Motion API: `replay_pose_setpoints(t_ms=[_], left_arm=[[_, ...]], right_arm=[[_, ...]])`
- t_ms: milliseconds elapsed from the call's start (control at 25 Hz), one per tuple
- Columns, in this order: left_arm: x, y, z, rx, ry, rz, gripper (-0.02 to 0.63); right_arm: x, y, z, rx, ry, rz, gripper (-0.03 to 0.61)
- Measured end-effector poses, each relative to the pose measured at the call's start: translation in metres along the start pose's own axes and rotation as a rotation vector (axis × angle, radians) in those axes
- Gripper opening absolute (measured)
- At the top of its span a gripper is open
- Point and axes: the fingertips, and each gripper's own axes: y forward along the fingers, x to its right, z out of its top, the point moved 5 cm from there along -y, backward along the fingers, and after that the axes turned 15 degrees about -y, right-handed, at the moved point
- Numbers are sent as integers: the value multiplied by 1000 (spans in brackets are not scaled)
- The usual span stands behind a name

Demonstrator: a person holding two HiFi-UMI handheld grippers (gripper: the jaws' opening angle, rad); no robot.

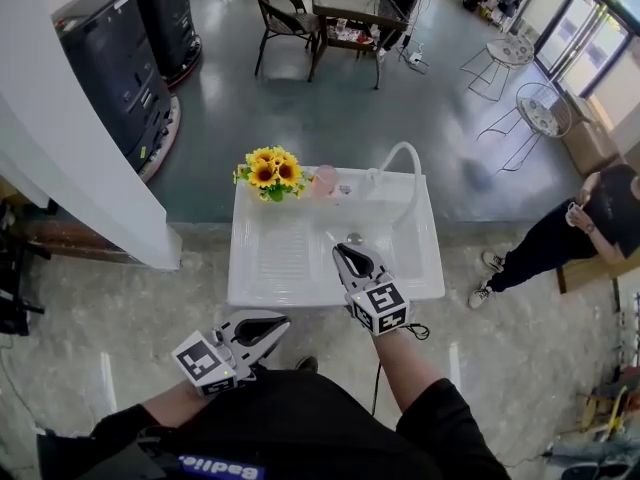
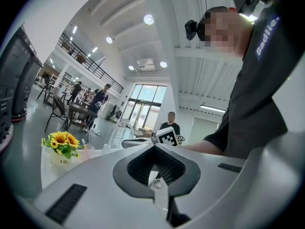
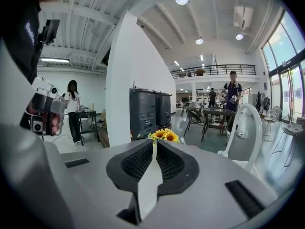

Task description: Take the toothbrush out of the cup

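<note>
A pink cup stands on the back ledge of the white sink, just right of a pot of sunflowers. The toothbrush in it is too small to make out in the head view. In the left gripper view the cup shows beside the sunflowers, with a thin white stick rising from it. My right gripper hovers over the basin, shut and empty, short of the cup. My left gripper hangs below the sink's front edge near my body, also shut and empty.
A curved white faucet rises at the sink's back right. A white pillar stands to the left. A person stands on the floor at the right. Chairs and a table lie far behind.
</note>
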Motion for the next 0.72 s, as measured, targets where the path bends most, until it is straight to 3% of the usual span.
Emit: replay_pose_setpoints(t_ms=[720], left_arm=[[-35,-17,8,25,-58,48,0]], right_arm=[[55,97,-20,-125,-85,25,46]])
